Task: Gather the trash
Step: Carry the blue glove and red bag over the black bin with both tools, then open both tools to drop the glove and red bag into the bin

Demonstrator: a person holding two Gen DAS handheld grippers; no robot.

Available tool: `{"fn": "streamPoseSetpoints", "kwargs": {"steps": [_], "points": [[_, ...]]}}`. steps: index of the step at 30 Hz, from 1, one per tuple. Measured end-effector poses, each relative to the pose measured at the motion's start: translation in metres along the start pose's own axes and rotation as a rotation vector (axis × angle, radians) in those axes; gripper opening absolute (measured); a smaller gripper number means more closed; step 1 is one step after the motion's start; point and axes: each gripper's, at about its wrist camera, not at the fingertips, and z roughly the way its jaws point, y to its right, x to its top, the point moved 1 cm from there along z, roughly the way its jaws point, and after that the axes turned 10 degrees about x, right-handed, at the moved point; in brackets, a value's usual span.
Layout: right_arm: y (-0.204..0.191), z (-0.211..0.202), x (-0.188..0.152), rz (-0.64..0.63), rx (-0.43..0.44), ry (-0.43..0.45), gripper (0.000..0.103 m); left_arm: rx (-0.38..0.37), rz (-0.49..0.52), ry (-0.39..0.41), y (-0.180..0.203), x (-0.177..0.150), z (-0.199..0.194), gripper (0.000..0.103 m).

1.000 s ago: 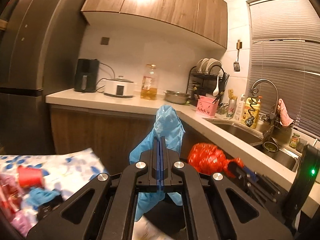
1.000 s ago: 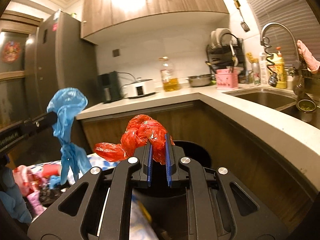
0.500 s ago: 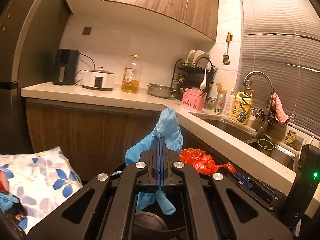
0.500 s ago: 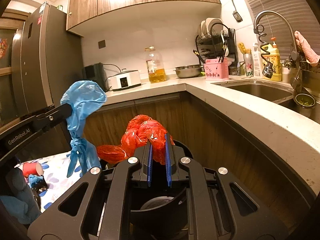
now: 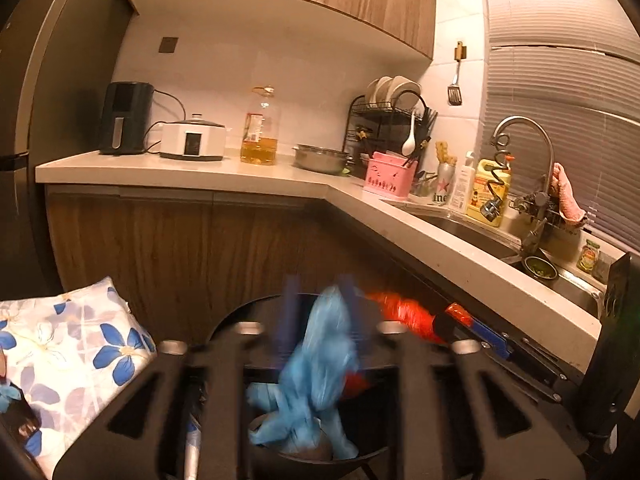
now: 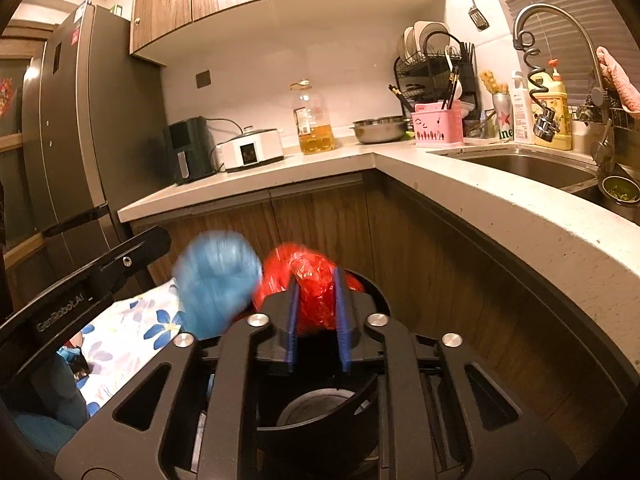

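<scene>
A black bin (image 5: 240,314) stands on the floor right under both grippers. My left gripper (image 5: 319,284) has its jaws opening. The blue plastic bag (image 5: 316,368) is blurred and hangs loose between and below the fingers, its lower end inside the bin. My right gripper (image 6: 316,280) also has its jaws opening. The crumpled red plastic bag (image 6: 312,300) still fills the gap and touches both blue pads, above the bin (image 6: 360,412). In the right wrist view the blue bag (image 6: 216,280) shows as a blurred lump left of the red one.
A floral cloth (image 5: 80,352) with small items lies at the left. Wooden cabinet doors (image 5: 160,248) and the L-shaped white countertop (image 5: 440,240) close in behind and to the right. A sink (image 6: 520,164) sits further right, a dark fridge (image 6: 72,140) at the left.
Both grippers have come down over the bin. The left jaws have sprung apart and the blue bag has slid down from them. The right jaws have widened around the red bag.
</scene>
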Motion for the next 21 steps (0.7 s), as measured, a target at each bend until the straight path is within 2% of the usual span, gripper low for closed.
{"fn": "streamPoseSetpoints", "kwargs": {"steps": [2, 4, 6, 9, 11, 15, 19, 21], "points": [[0.002, 0.000, 0.000, 0.004, -0.005, 0.000, 0.038, 0.015, -0.016, 0.006, -0.005, 0.000, -0.001, 0.050], [0.003, -0.003, -0.001, 0.008, -0.012, 0.004, 0.043, 0.037, -0.022, 0.003, -0.009, 0.001, -0.003, 0.057], [0.002, -0.006, -0.001, 0.012, -0.014, 0.006, 0.052, 0.067, -0.035, 0.012, -0.013, 0.001, -0.007, 0.071], [-0.002, -0.010, -0.003, 0.003, -0.022, 0.005, 0.062, 0.111, -0.061, 0.019, -0.022, -0.001, -0.015, 0.082], [-0.004, -0.013, -0.005, -0.001, -0.028, -0.001, 0.068, 0.154, -0.061, 0.013, -0.027, -0.004, -0.022, 0.086], [-0.010, -0.020, -0.011, 0.002, -0.027, -0.015, 0.079, 0.222, -0.074, 0.002, -0.040, -0.012, -0.038, 0.088], [-0.020, -0.028, -0.017, -0.010, -0.021, -0.027, 0.085, 0.286, -0.090, -0.006, -0.052, -0.021, -0.058, 0.090], [-0.026, -0.032, -0.019, -0.022, -0.021, -0.032, 0.086, 0.309, -0.091, -0.004, -0.054, -0.023, -0.066, 0.097]]}}
